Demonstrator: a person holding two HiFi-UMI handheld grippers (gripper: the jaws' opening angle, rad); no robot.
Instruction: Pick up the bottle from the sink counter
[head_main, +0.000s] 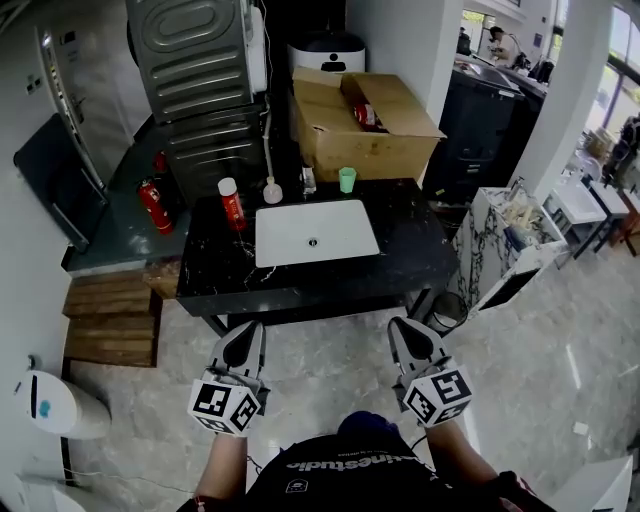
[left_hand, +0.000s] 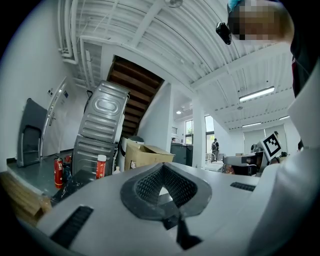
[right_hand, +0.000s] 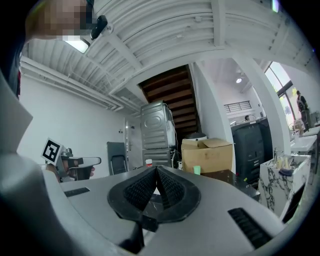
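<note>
A red bottle with a white cap stands upright on the black sink counter, left of the white basin. It also shows far off in the left gripper view, and only its top shows in the right gripper view. My left gripper and right gripper hang side by side in front of the counter's near edge, well short of the bottle. Both are shut with nothing between the jaws, and their tips meet in the left gripper view and the right gripper view.
A small white bottle and a green cup stand behind the basin. An open cardboard box sits at the back. A fire extinguisher and metal machine are to the left, wooden steps beside the counter.
</note>
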